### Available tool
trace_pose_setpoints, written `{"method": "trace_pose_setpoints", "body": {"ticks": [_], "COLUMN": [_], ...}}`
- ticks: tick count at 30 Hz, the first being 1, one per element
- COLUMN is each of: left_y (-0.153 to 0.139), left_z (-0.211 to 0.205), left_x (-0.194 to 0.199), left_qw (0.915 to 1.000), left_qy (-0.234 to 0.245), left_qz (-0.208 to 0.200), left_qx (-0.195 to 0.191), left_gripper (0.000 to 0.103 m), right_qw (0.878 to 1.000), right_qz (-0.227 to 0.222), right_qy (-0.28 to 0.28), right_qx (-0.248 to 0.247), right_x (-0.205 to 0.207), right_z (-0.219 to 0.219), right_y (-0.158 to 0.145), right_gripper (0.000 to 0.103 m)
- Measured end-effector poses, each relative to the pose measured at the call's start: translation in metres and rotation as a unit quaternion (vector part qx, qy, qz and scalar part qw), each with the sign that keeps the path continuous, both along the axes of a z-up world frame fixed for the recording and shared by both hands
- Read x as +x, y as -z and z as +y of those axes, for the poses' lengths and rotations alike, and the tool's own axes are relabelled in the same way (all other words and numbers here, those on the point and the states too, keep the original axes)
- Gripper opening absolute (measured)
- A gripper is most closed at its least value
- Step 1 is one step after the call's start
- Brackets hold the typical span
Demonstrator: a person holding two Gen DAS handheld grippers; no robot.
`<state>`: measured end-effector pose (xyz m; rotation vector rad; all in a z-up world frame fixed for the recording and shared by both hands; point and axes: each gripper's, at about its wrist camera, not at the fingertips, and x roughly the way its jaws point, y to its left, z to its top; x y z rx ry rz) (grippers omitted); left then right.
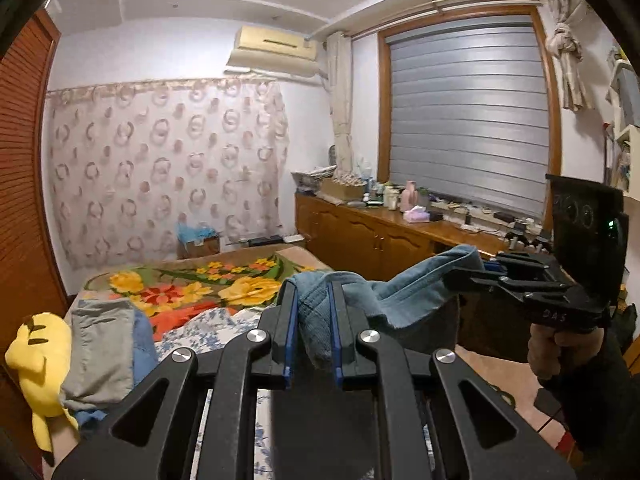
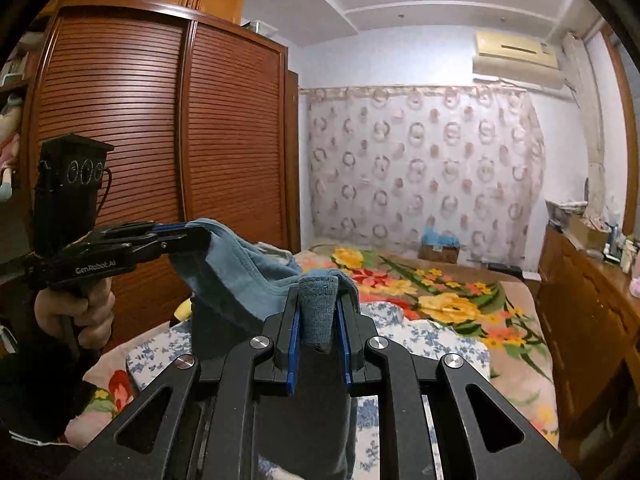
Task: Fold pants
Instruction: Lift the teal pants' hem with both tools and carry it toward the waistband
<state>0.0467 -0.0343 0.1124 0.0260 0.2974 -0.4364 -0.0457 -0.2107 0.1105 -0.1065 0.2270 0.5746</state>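
Both grippers raised, near level, jaws clamped.
Left gripper (image 1: 312, 320) and right gripper (image 2: 319, 320) each pinch blue pants (image 1: 400, 292); hands (image 1: 560, 344) wrap the handles.

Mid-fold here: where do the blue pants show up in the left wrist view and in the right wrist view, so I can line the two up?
Left wrist view: the blue fabric pants sit low centre, clamped in the left gripper and stretching right to the right gripper.
Right wrist view: the pants run from centre, in the right gripper, up-left to the left gripper.
Shared landmark: the beige wall air conditioner.
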Motion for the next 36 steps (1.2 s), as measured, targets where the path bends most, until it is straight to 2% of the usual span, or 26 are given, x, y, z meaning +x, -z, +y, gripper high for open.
{"method": "trace_pose_setpoints", "body": {"ticks": [5, 9, 12, 14, 16, 19, 22, 26, 34, 36], "left_y": [0.016, 0.007, 0.0, 0.001, 0.008, 0.037, 0.07, 0.1, 0.098, 0.099], "left_z": [0.016, 0.026, 0.03, 0.029, 0.028, 0.029, 0.035, 0.034, 0.031, 0.03], "left_x": [0.053, 0.086, 0.085, 0.079, 0.074, 0.075, 0.079, 0.066, 0.043, 0.041], "left_qw": [0.9986, 0.9965, 0.9964, 0.9957, 0.9952, 0.9937, 0.9926, 0.9901, 0.9902, 0.9902], "left_qy": [-0.045, -0.079, -0.082, -0.088, -0.09, -0.093, -0.08, -0.075, -0.067, -0.065], "left_qz": [0.024, 0.019, 0.009, 0.002, 0.001, 0.032, 0.078, 0.108, 0.114, 0.115], "left_qx": [0.016, 0.022, 0.017, 0.029, 0.039, 0.055, 0.048, 0.048, 0.044, 0.044], "left_gripper": [0.015, 0.015, 0.015, 0.015, 0.015, 0.015, 0.015, 0.015, 0.015, 0.015], "right_qw": [0.999, 0.999, 0.999, 0.999, 0.999, 0.999, 0.996, 0.992, 0.991, 0.991], "right_qz": [0.025, 0.033, 0.019, 0.013, 0.009, 0.029, 0.07, 0.105, 0.126, 0.127], "right_qy": [0.007, 0.027, 0.041, 0.041, 0.041, 0.036, 0.029, 0.016, -0.002, -0.004], "right_qx": [-0.022, -0.029, -0.015, -0.002, -0.013, -0.027, -0.045, -0.068, -0.052, -0.051], "right_x": [0.066, 0.119, 0.138, 0.138, 0.137, 0.14, 0.148, 0.152, 0.148, 0.143], "right_z": [0.002, 0.02, 0.033, 0.041, 0.048, 0.057, 0.058, 0.068, 0.067, 0.057], "right_y": [0.016, -0.005, -0.023, -0.024, -0.02, -0.003, 0.031, 0.051, 0.046, 0.056], "right_gripper": [0.016, 0.016, 0.016, 0.016, 0.016, 0.016, 0.016, 0.016, 0.016, 0.016]}}
